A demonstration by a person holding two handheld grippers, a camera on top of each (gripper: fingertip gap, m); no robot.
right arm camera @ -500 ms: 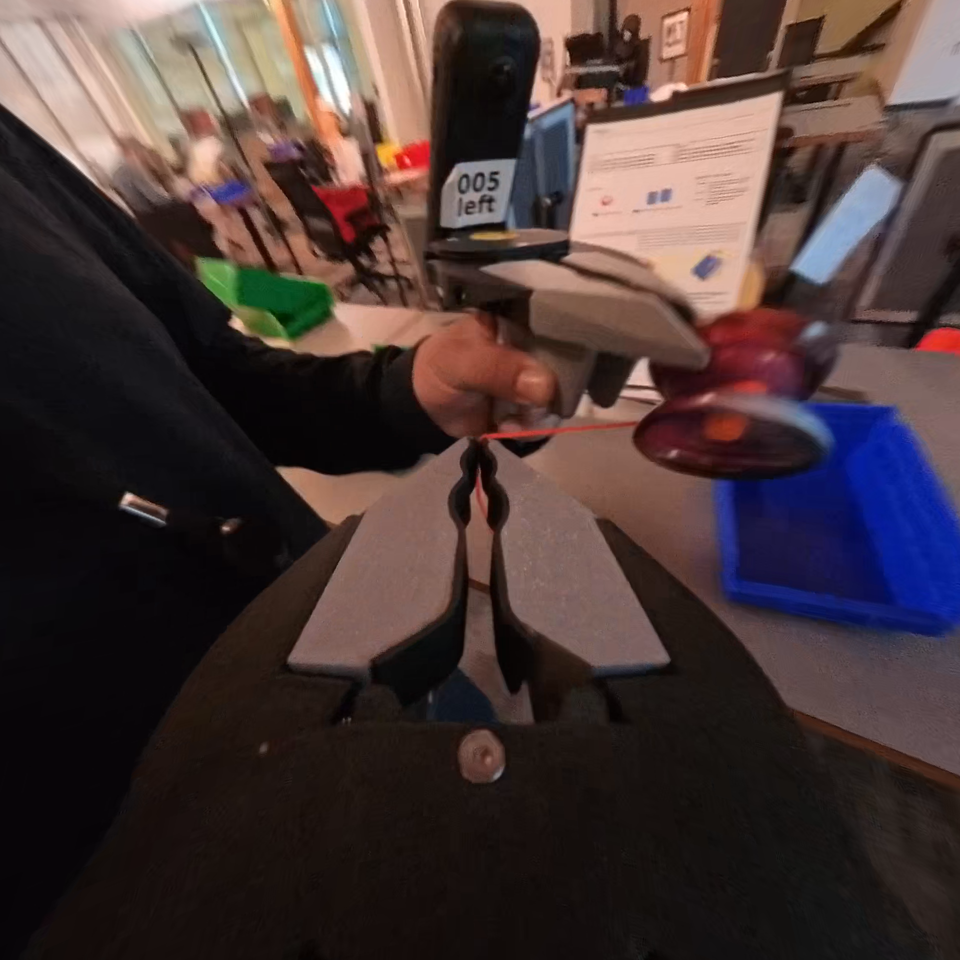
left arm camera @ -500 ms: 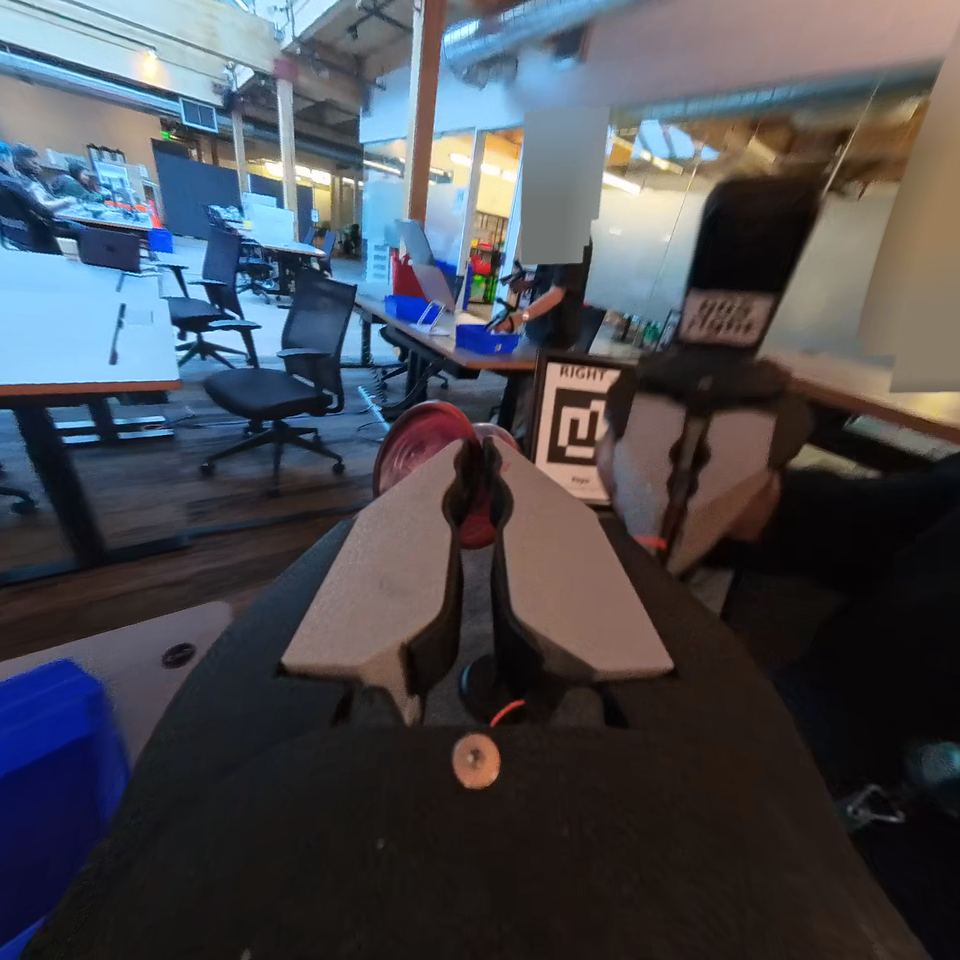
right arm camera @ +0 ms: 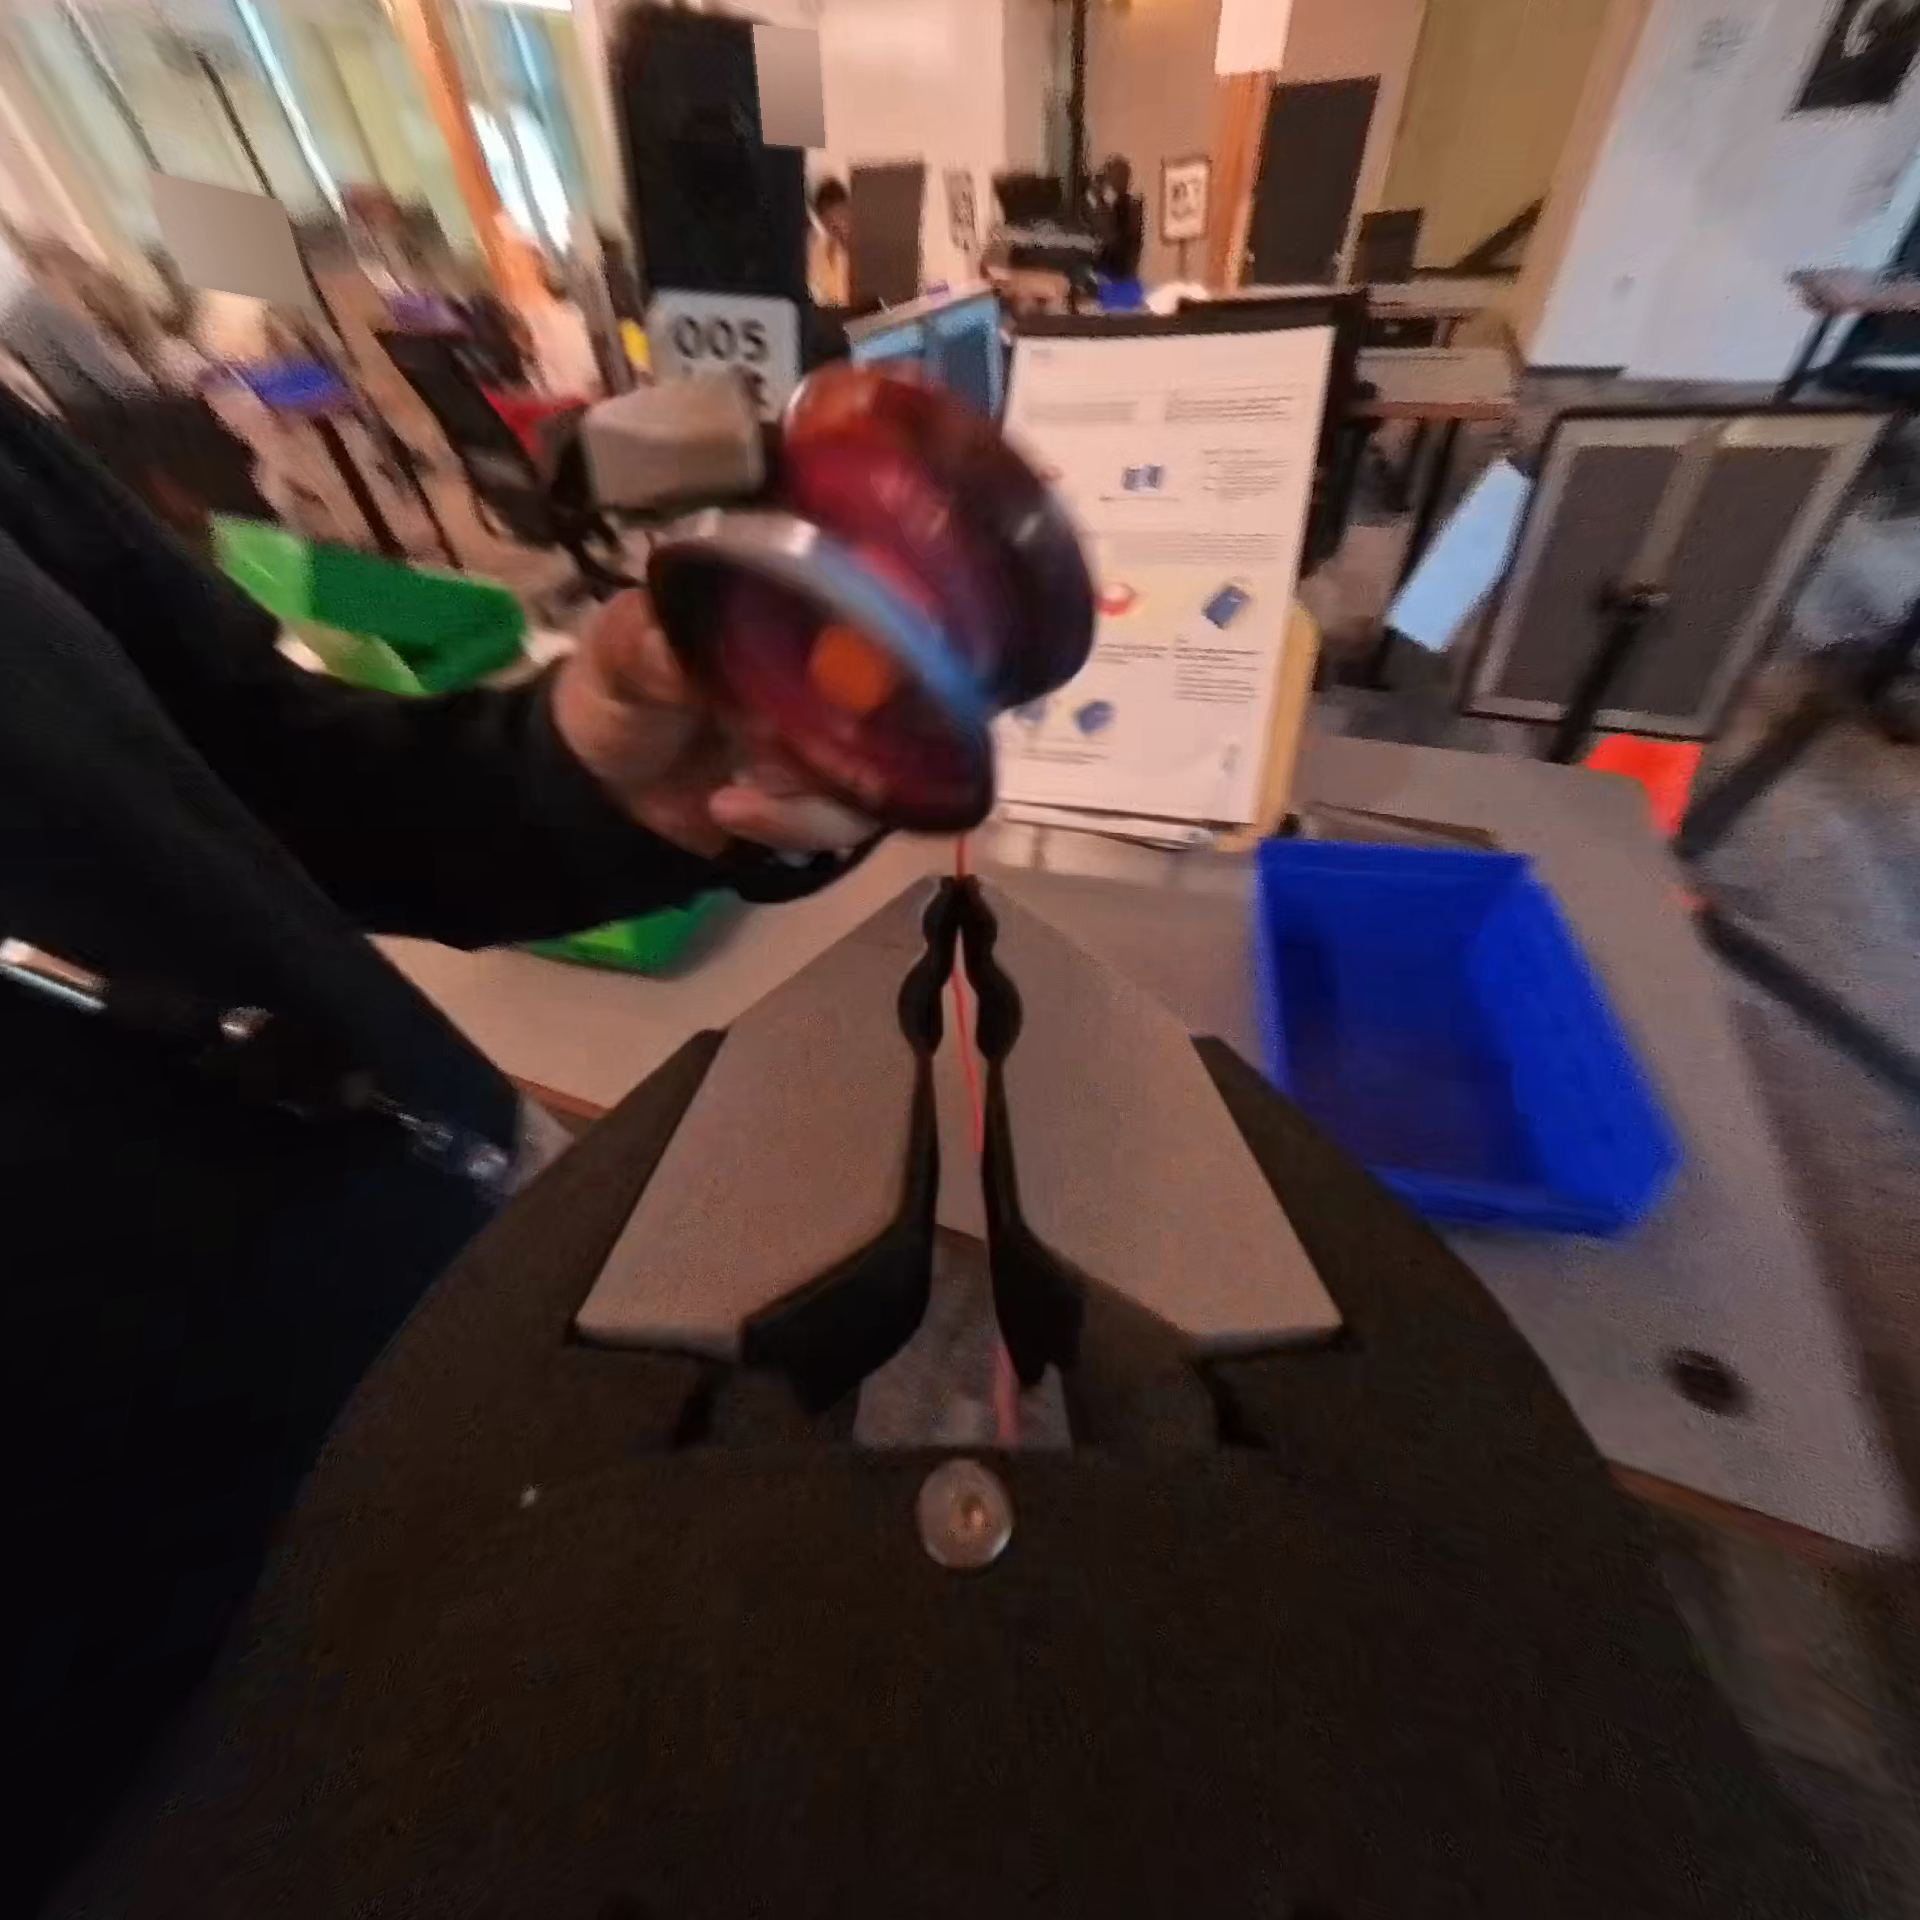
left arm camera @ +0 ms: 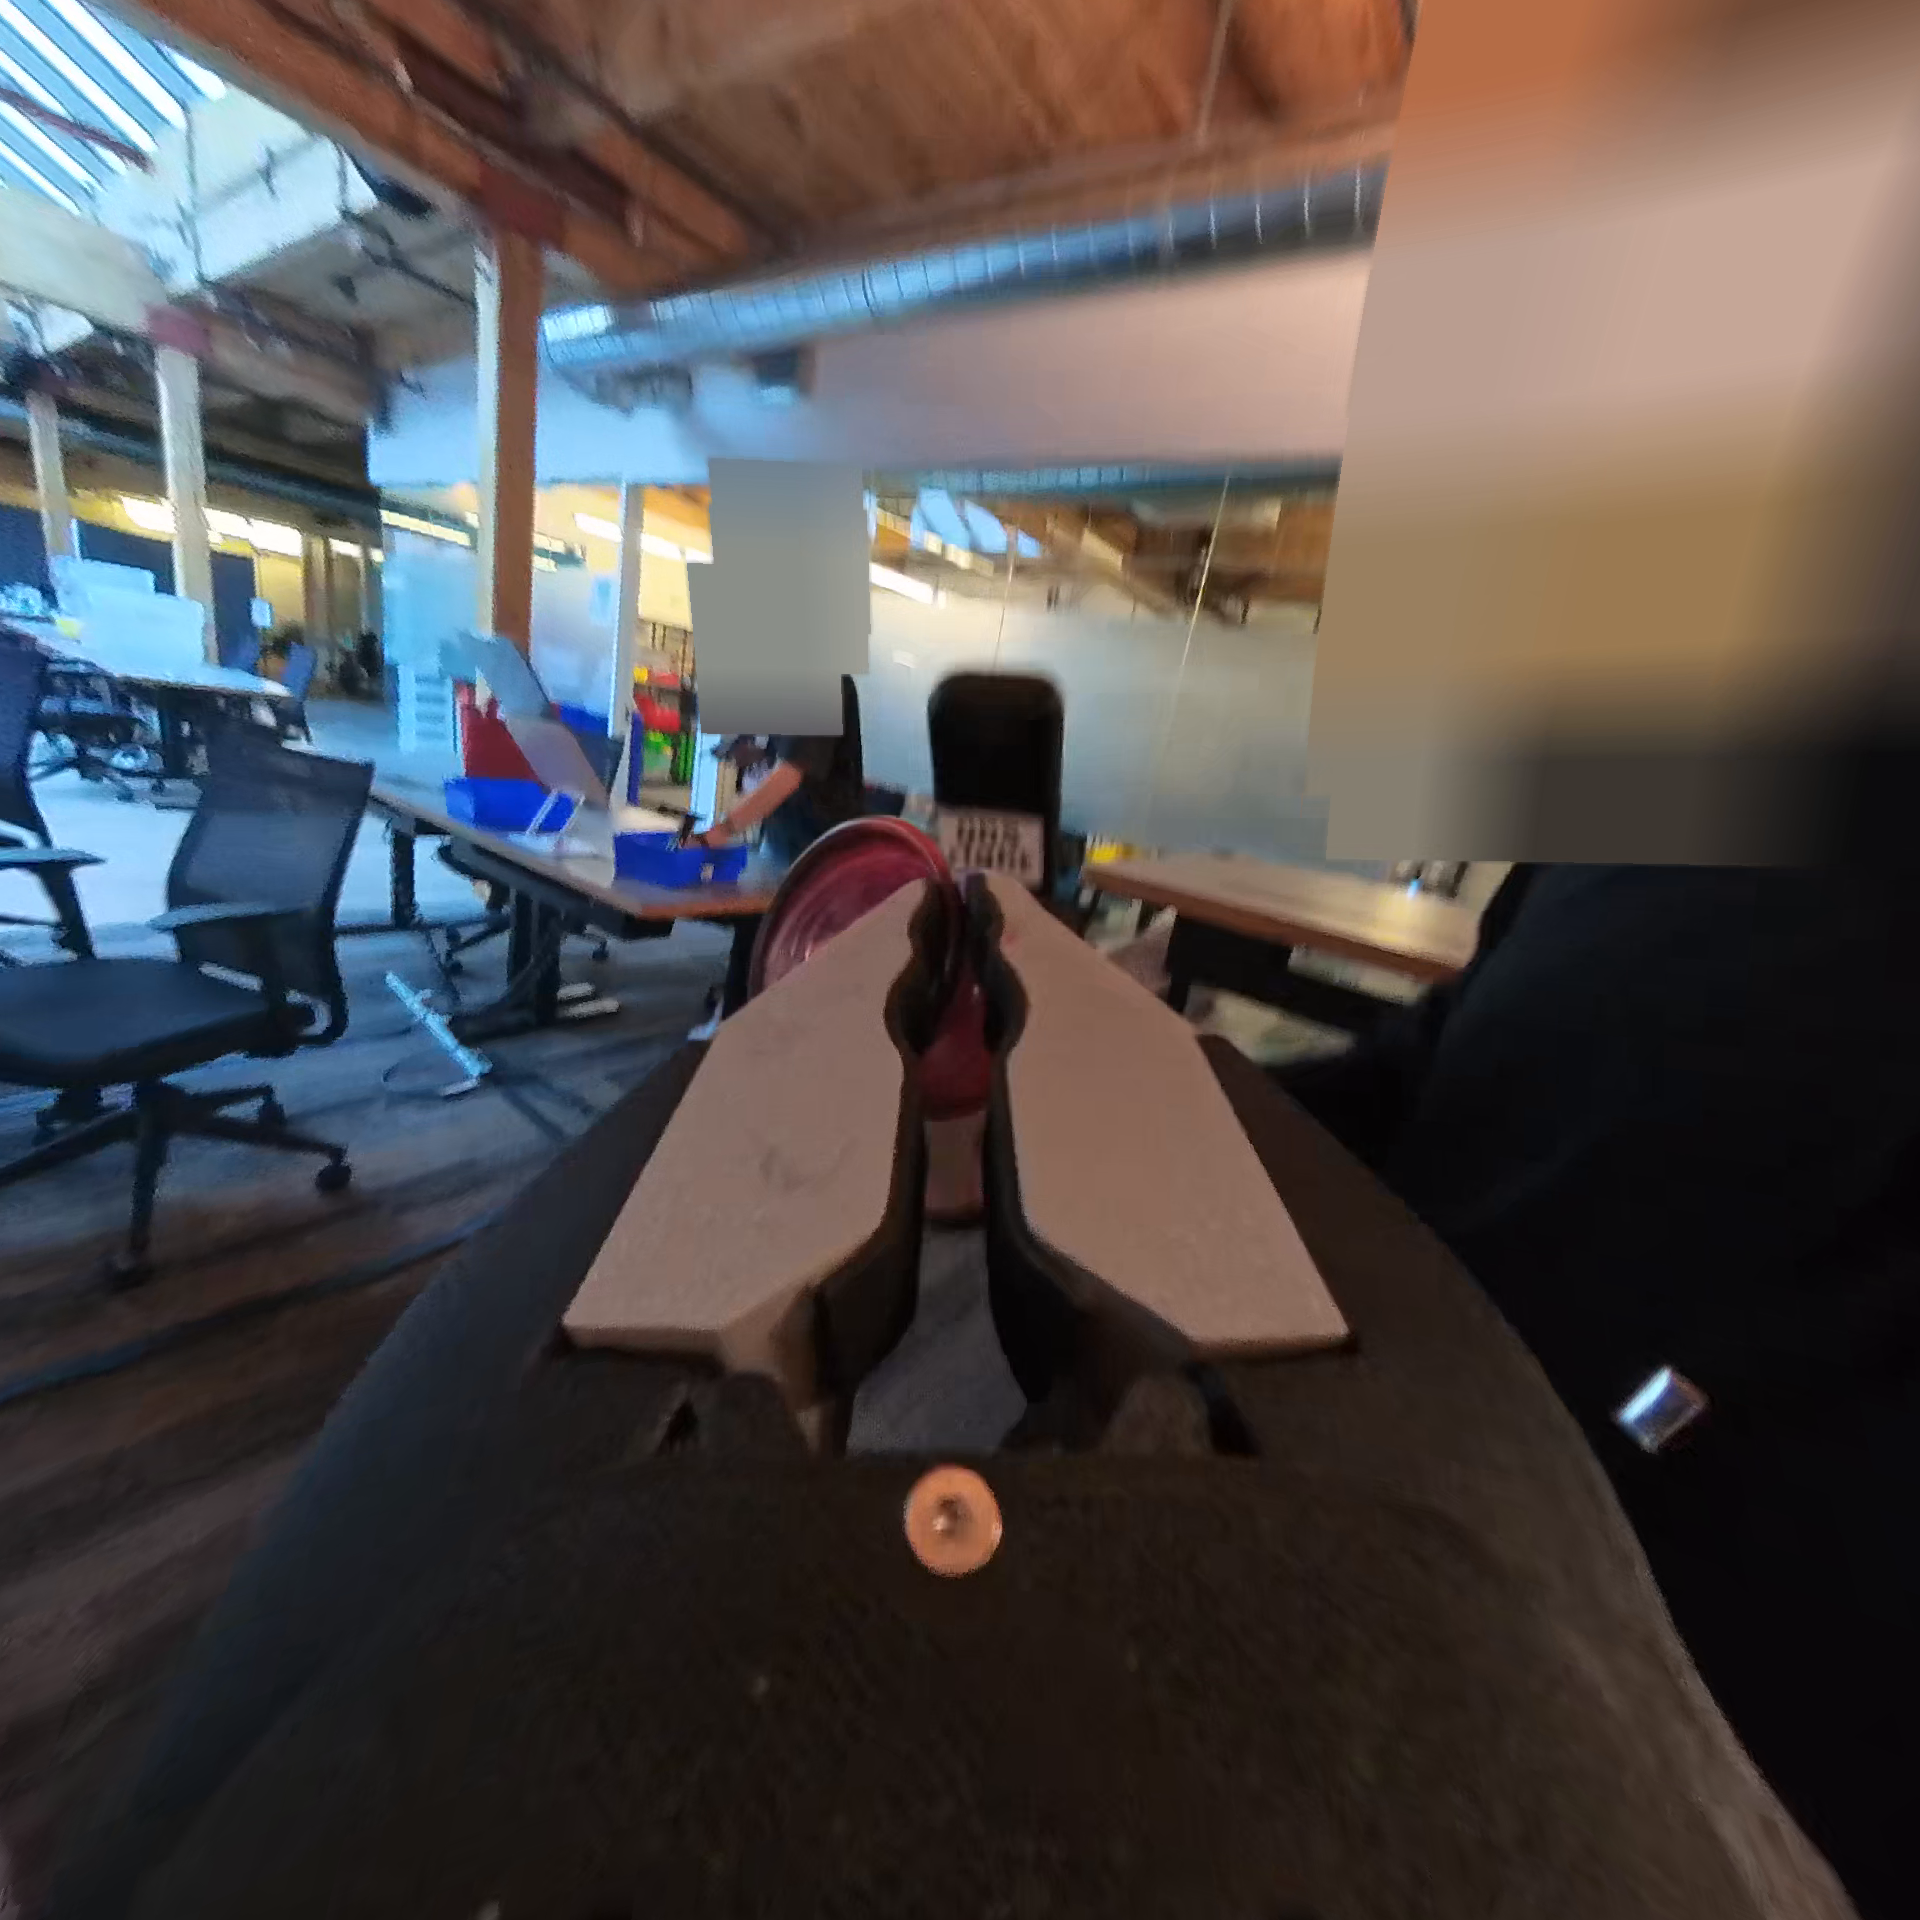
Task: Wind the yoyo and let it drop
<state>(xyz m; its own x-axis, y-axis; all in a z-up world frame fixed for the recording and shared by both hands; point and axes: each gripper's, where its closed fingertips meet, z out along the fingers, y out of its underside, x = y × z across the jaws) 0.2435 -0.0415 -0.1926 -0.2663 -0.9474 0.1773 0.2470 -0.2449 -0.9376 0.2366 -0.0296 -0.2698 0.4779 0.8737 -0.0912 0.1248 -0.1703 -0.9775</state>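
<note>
Left claw (left arm camera: 961,914) is clenched on the yoyo (left arm camera: 831,914): dark red translucent, one disc rim pinched between the pads, the disc face sticking out upper left of the fingertips, centre of the left wrist frame. In the right wrist view the same yoyo (right arm camera: 883,603) sits upper centre, blurred, tilted, with an orange hub spot, held off the table (right arm camera: 1143,935) by the left claw, whose grey fingers (right arm camera: 665,457) show just behind it. The person's hand (right arm camera: 644,717) is left of the yoyo, black sleeve running to the left edge.

Right claw (right arm camera: 961,894) is clenched on the red string (right arm camera: 961,862), pads pressed together at the tips. The string runs up from the tips to the yoyo's lower edge and back down between the fingers toward the claw body.

Blue bin (right arm camera: 1455,1039) on the table, right of frame. Green bin (right arm camera: 395,623) mid left, behind the sleeve. White poster board (right arm camera: 1174,561) stands behind the yoyo.
</note>
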